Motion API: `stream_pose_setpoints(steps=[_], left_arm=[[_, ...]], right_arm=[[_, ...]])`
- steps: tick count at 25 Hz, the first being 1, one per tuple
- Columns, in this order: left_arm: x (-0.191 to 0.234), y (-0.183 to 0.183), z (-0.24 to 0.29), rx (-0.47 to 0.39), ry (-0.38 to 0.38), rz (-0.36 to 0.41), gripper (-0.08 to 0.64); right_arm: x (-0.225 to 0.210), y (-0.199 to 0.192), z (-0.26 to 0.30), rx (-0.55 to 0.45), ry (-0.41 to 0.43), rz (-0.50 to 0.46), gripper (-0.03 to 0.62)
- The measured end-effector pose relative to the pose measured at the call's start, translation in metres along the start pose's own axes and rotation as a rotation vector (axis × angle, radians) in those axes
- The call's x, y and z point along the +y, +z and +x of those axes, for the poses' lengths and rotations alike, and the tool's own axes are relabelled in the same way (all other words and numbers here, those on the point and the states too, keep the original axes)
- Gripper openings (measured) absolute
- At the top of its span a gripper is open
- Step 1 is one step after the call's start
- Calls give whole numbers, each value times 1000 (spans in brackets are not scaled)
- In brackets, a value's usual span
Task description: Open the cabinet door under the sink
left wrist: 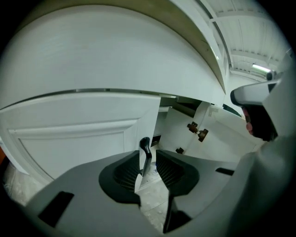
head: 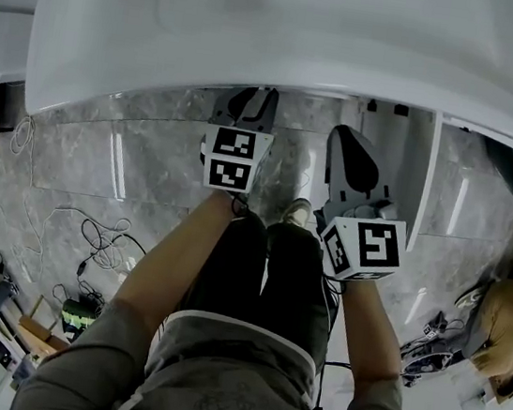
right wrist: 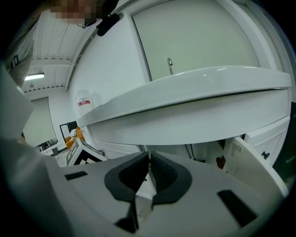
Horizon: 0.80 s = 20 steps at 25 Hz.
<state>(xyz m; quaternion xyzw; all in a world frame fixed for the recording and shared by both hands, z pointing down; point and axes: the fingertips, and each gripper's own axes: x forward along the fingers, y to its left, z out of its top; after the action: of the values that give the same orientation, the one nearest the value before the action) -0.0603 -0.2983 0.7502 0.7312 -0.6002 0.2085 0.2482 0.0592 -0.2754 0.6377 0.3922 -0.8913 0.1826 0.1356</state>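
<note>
Cabinet door (left wrist: 78, 136) stands white and panelled under the sink (left wrist: 115, 51), to the left in your left gripper view, with its free edge turned toward you. Your left gripper (left wrist: 148, 164) is closed on the dark handle (left wrist: 145, 150) at that edge, with 1 pad on each side. Your right gripper (right wrist: 149, 172) holds nothing, and its jaws are drawn almost together.

The floor (head: 74, 155) is grey marble tile. Loose cables (head: 91, 233) trail across it on the left, with small clutter near the lower left corner. In the right gripper view a faucet (right wrist: 170, 65) rises behind the sink rim (right wrist: 185, 102).

From the head view the sink (head: 310, 27) covers the cabinet front, so the held door and the tips of the left gripper (head: 246, 113) are hidden beneath its lip. How firmly the pads press the handle is hard to make out.

A 2nd door (head: 426, 176) stands swung out on the right, seen edge-on just beside the right gripper (head: 350, 160). Its brown hinges (left wrist: 197, 130) show in the left gripper view, and its inner face (right wrist: 252, 157) shows in the right gripper view. Between the 2 doors the cabinet is open. Your legs (head: 265, 276) stand close in front, between the 2 grippers.
</note>
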Motion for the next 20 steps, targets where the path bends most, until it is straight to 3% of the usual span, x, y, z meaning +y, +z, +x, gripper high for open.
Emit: stream_pose_setpoints(steps=[11, 20], left_arm=[[-1, -6, 19, -13, 3, 7, 64], [-8, -16, 4, 28, -61, 162, 49]], right_arm=[[-16, -21, 9, 35, -18, 7, 35], [-3, -27, 4, 55, -19, 5, 35]])
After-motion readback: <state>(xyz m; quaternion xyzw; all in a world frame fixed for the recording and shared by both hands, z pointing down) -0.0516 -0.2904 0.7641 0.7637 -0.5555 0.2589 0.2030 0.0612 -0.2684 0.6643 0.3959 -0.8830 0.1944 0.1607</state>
